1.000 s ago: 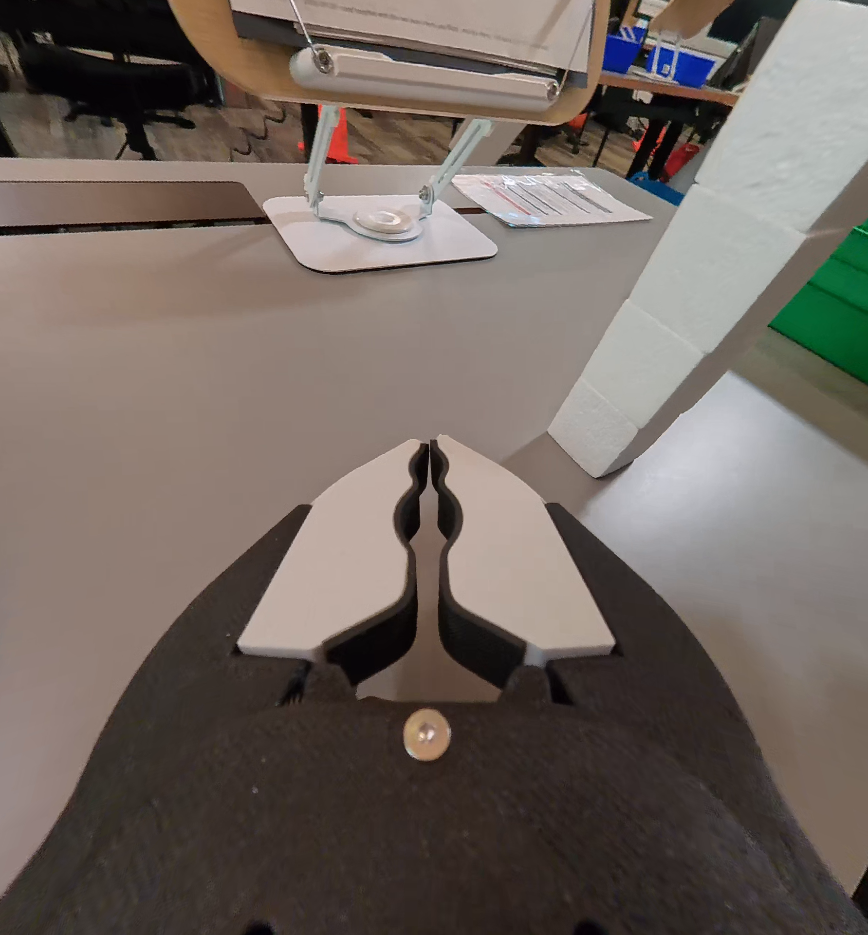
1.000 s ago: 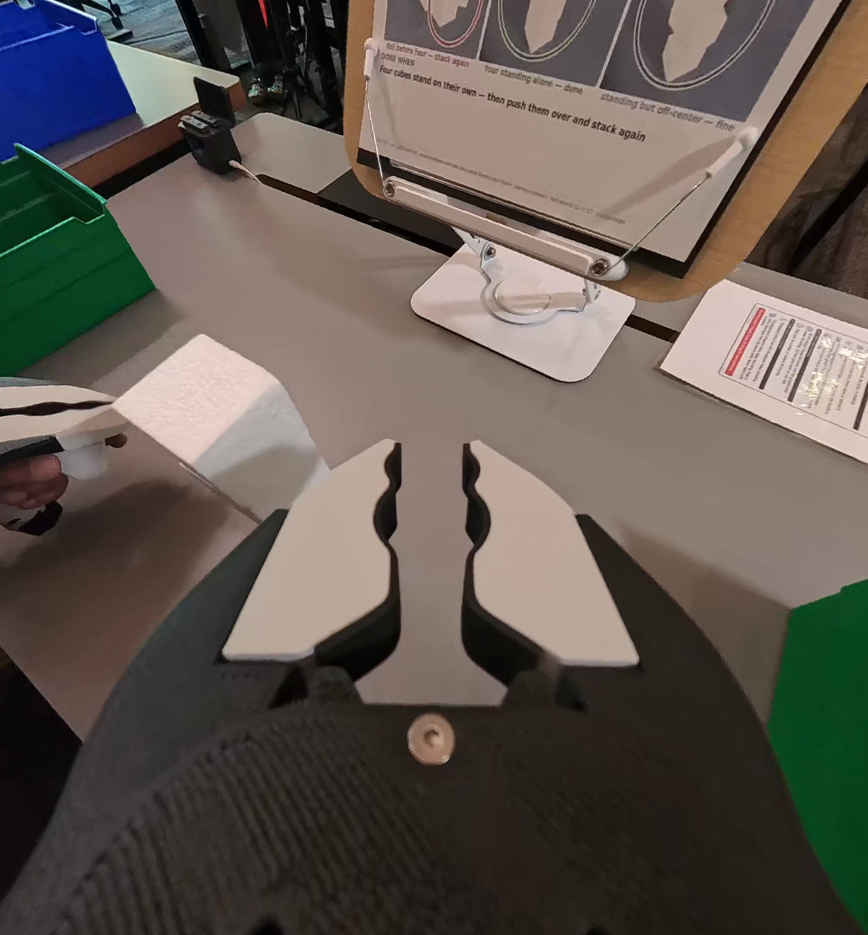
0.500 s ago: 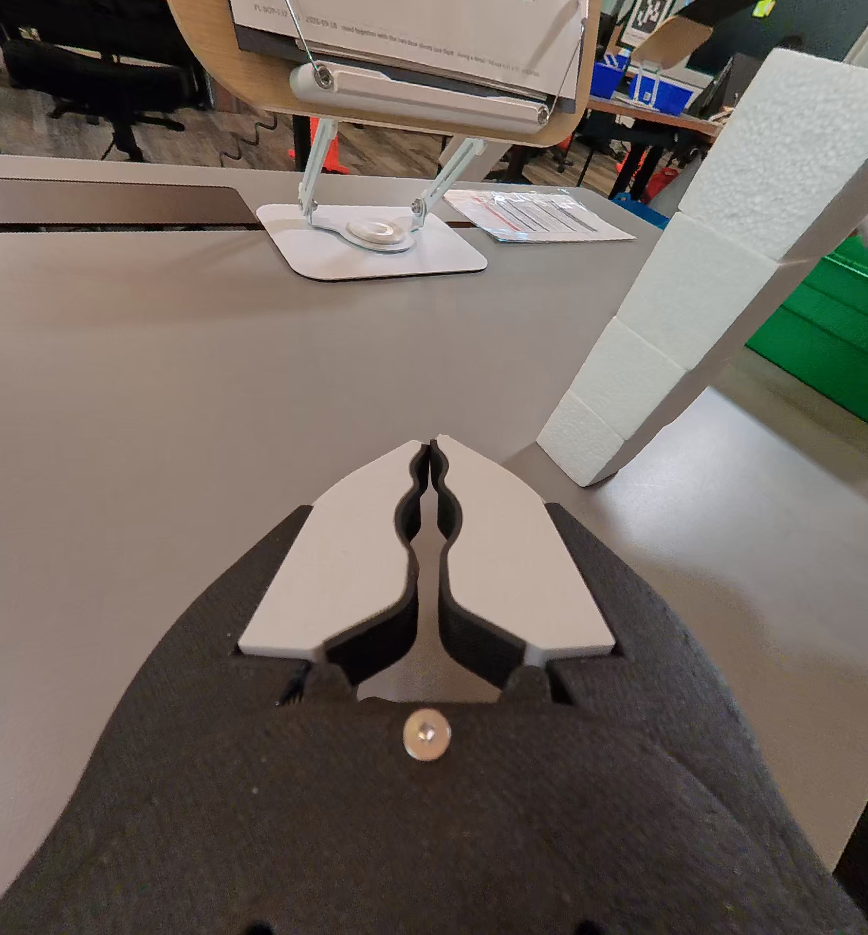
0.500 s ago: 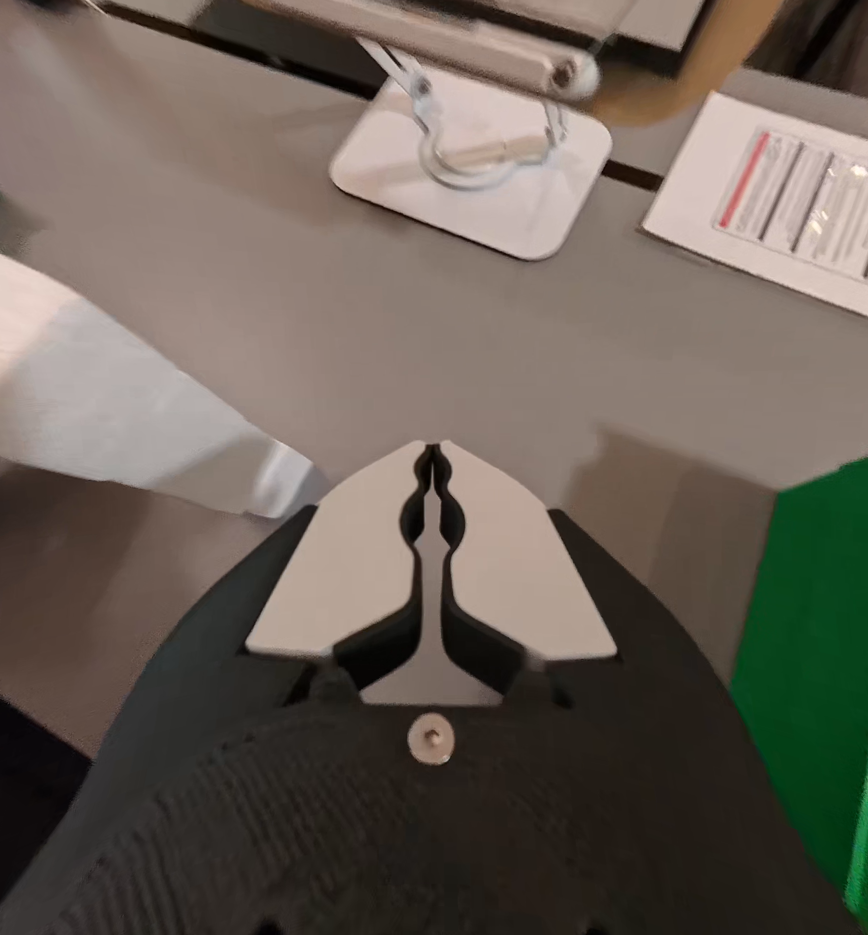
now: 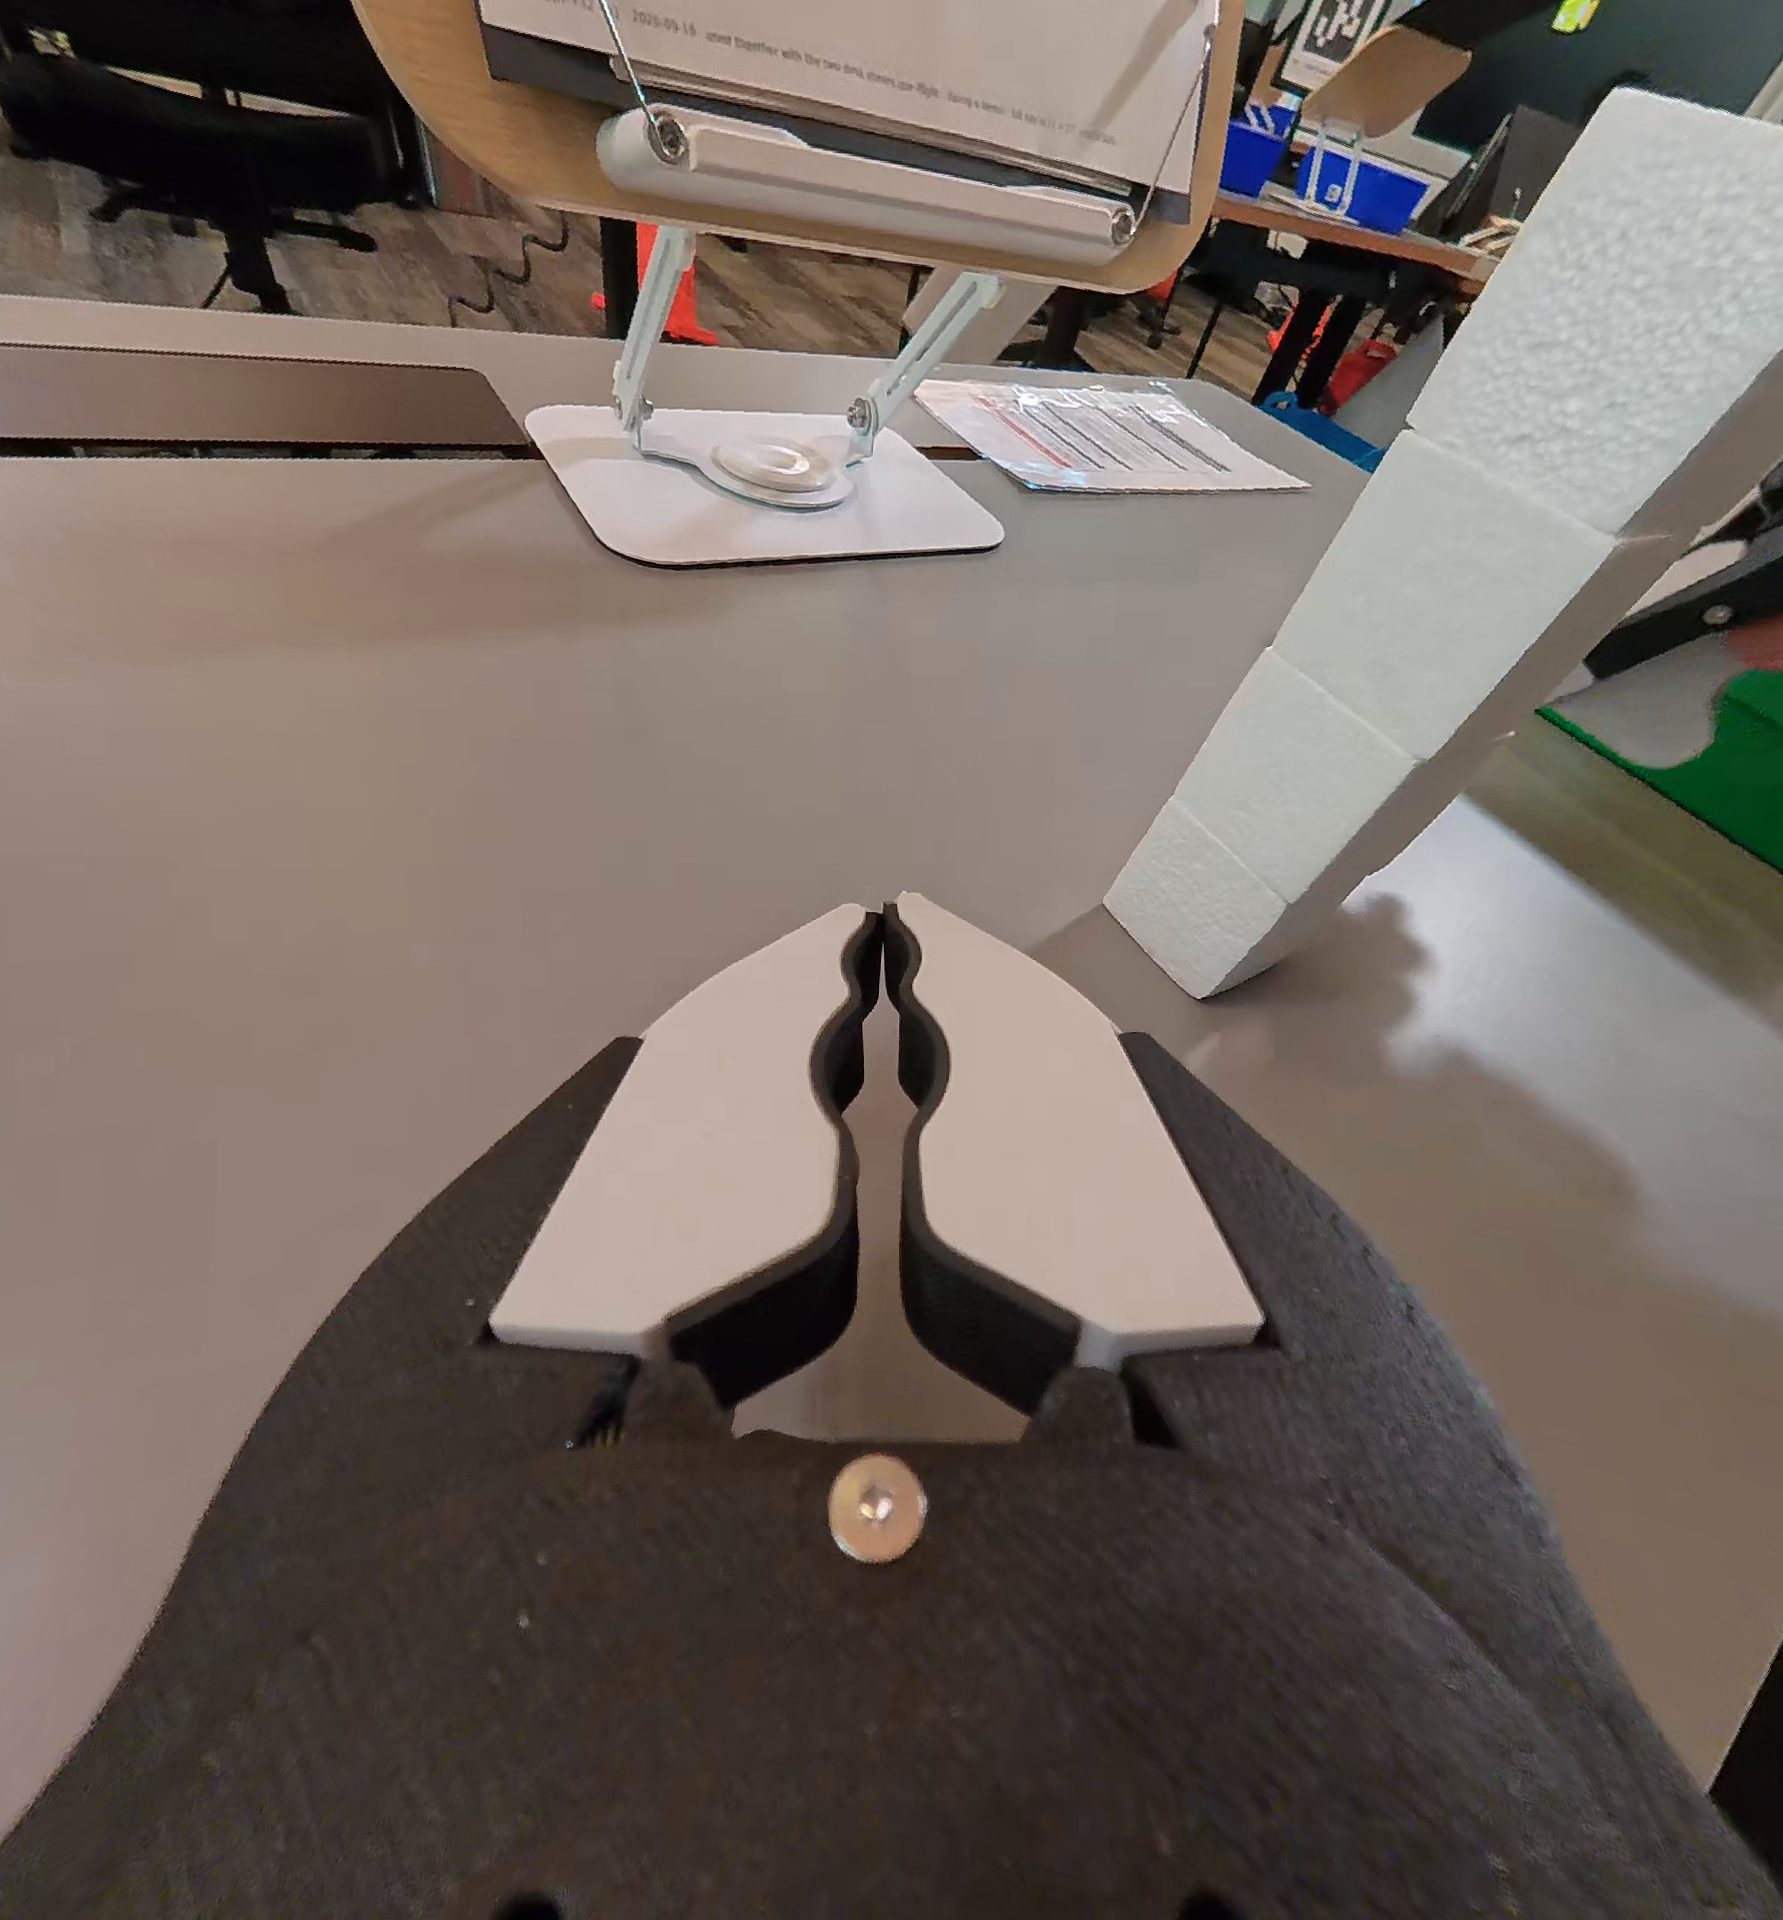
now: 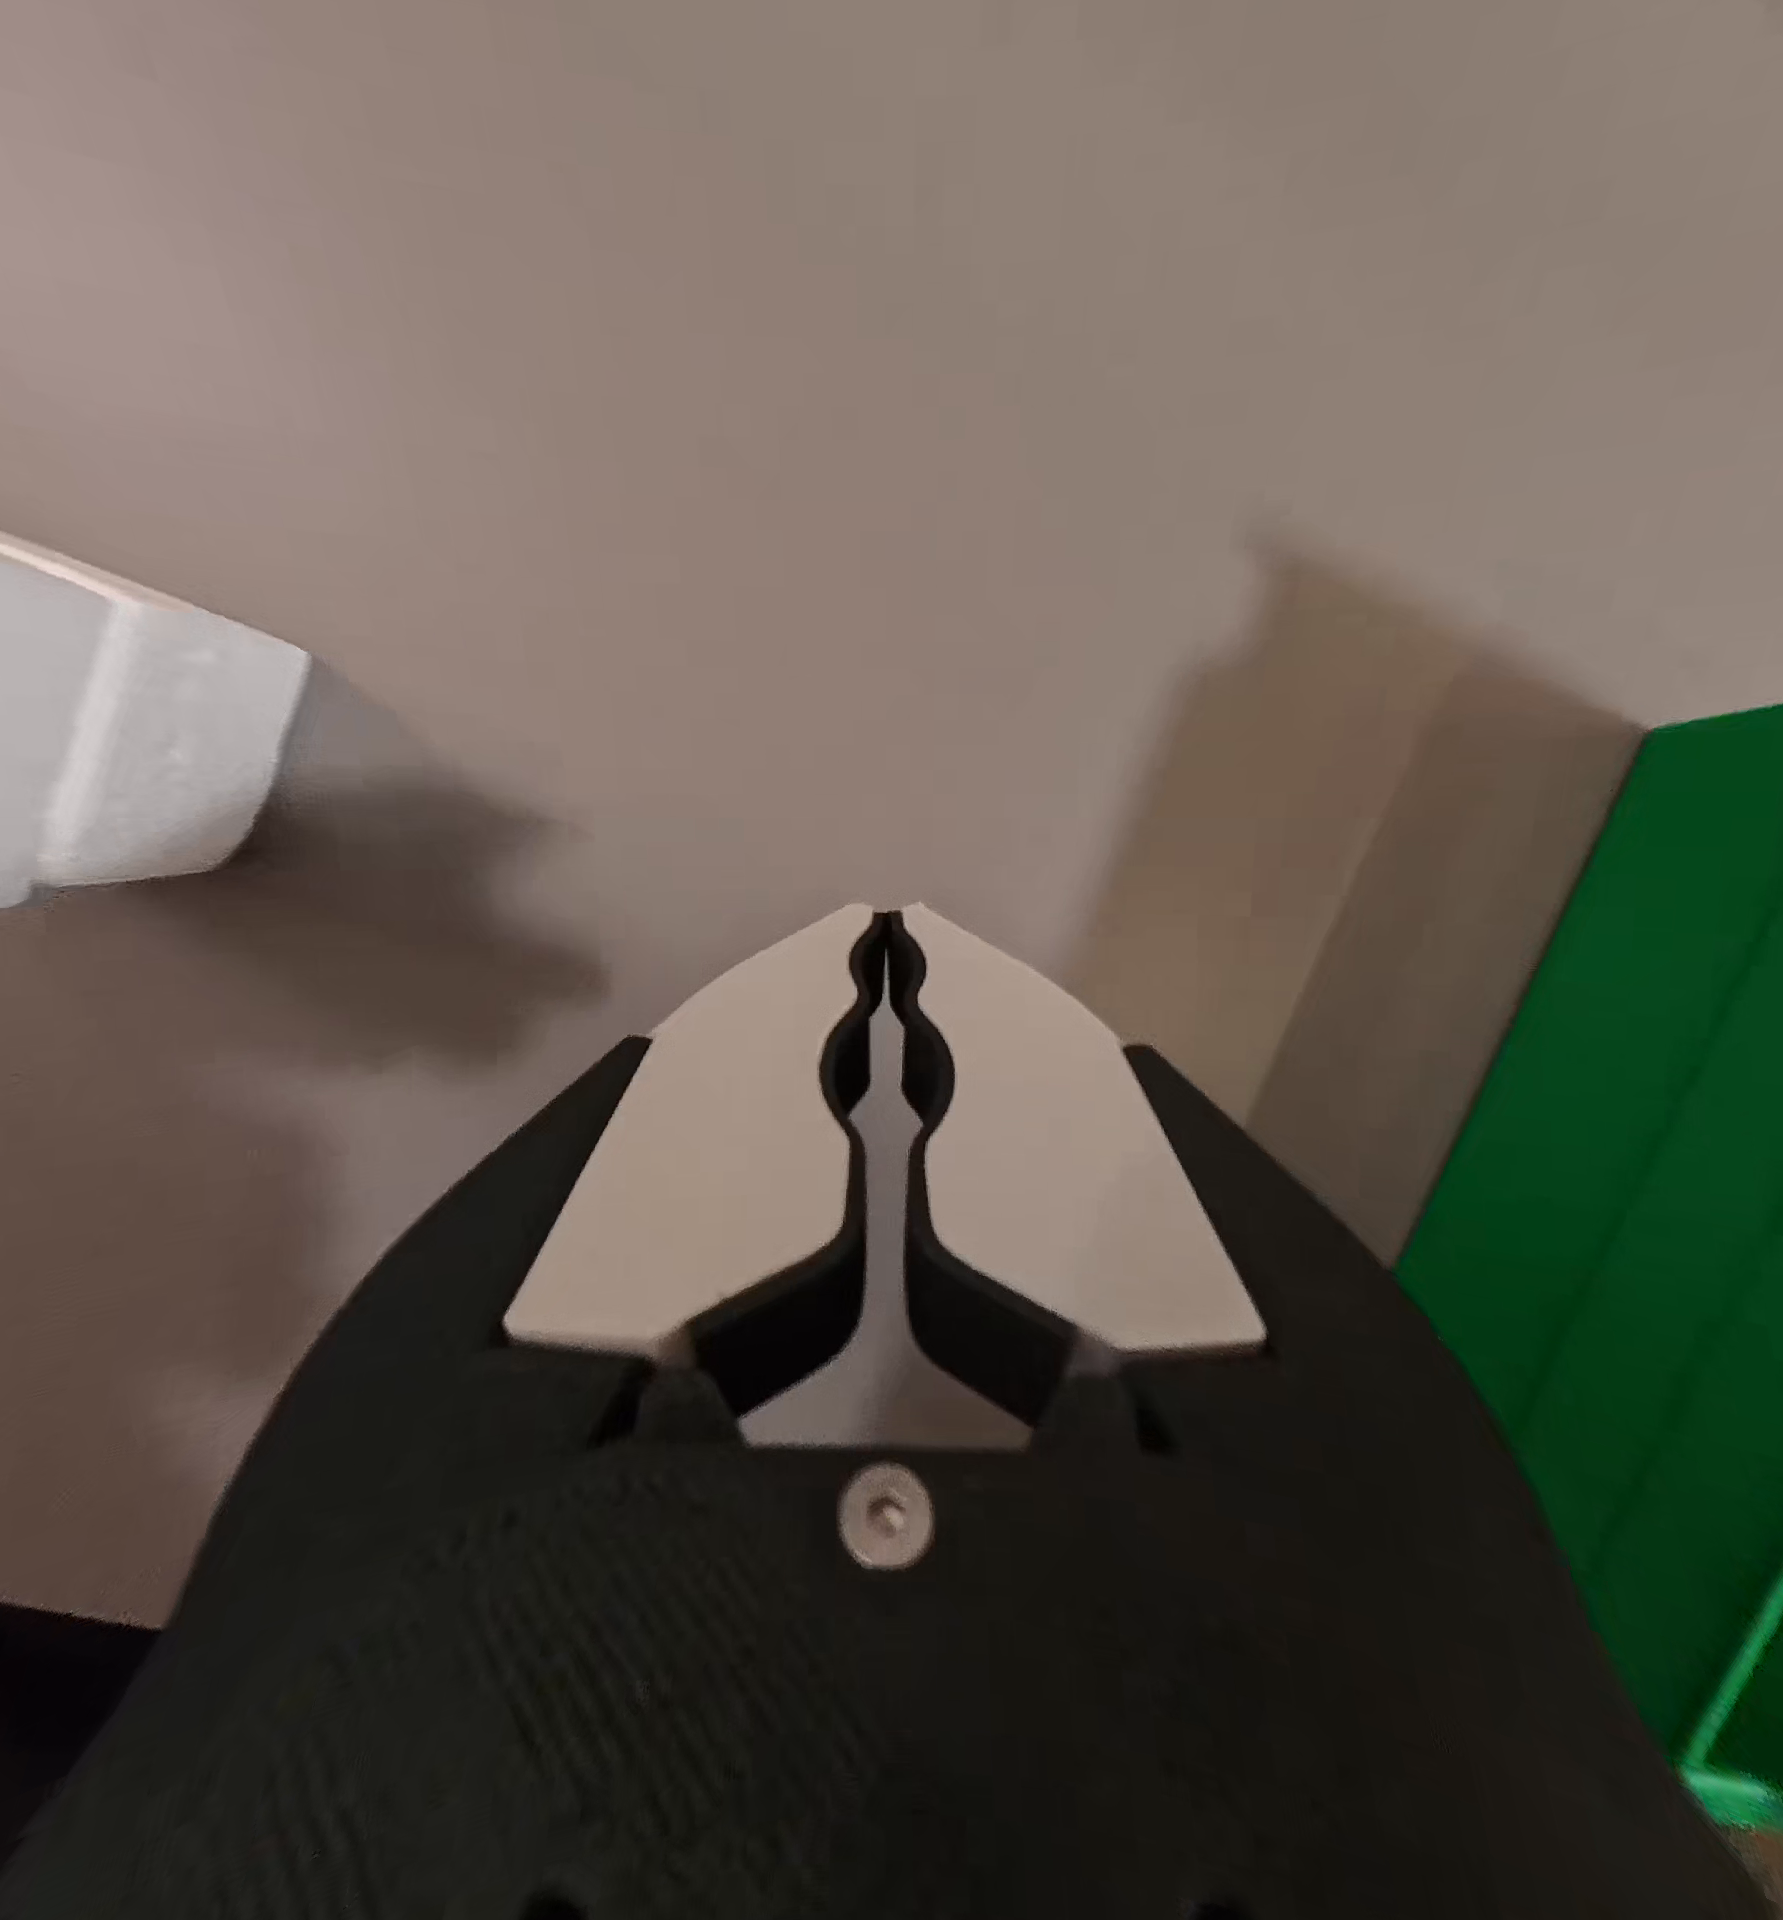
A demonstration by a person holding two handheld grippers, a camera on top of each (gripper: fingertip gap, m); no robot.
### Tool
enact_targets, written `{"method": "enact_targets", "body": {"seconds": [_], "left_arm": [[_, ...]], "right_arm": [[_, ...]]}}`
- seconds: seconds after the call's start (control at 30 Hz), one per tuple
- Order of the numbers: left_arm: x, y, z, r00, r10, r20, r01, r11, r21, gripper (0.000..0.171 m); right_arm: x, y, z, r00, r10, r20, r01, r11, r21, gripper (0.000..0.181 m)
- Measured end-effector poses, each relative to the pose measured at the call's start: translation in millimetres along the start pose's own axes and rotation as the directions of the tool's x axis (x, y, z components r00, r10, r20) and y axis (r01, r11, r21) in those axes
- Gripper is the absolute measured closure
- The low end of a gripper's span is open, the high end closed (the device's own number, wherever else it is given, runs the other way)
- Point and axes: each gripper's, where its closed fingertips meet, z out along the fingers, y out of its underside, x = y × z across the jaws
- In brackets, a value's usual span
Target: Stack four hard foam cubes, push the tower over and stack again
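A tall stack of several white foam cubes (image 5: 1438,623) stands on the grey table (image 5: 347,779) at the right of the left wrist view. My left gripper (image 5: 884,909) is shut and empty, low over the table, left of and short of the stack's foot. My right gripper (image 6: 887,914) is shut and empty and points steeply down at the table (image 6: 866,416). A foam cube (image 6: 160,748) lies to its left. In the left wrist view the right gripper (image 5: 1739,582) shows in a hand close beside the stack's far side; I cannot tell if they touch.
A document stand (image 5: 762,499) with a wooden board stands at the back of the table, with a laminated sheet (image 5: 1105,436) to its right. A green bin (image 5: 1780,790) sits behind the stack, and also close at the right in the right wrist view (image 6: 1645,1195).
My right gripper went from open to shut and tipped down toward the table, coming near the stack. The left gripper stayed shut and barely moved.
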Motion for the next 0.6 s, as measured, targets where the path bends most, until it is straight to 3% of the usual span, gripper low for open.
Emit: {"method": "enact_targets", "body": {"seconds": [0.23,0.4,0.5,0.6], "left_arm": [[0,0,0,1.000,-0.013,-0.002,0.013,1.000,0.001,0.171],[4,1,2,1.000,-0.016,-0.020,0.016,1.000,-0.005,0.171],[5,1,2,1.000,-0.008,-0.019,0.008,1.000,-0.004,0.171],[6,-2,0,1.000,0.004,-0.013,-0.004,1.000,0.010,0.171]], "right_arm": [[-17,20,9,0.981,0.168,0.094,-0.171,0.985,0.023,0.181],[-19,29,20,0.979,0.203,-0.010,-0.204,0.978,-0.036,0.181],[-61,4,17,0.981,0.169,0.094,-0.168,0.986,-0.016,0.181],[-124,-48,-7,0.922,0.118,0.369,-0.170,0.979,0.110,0.181]]}}
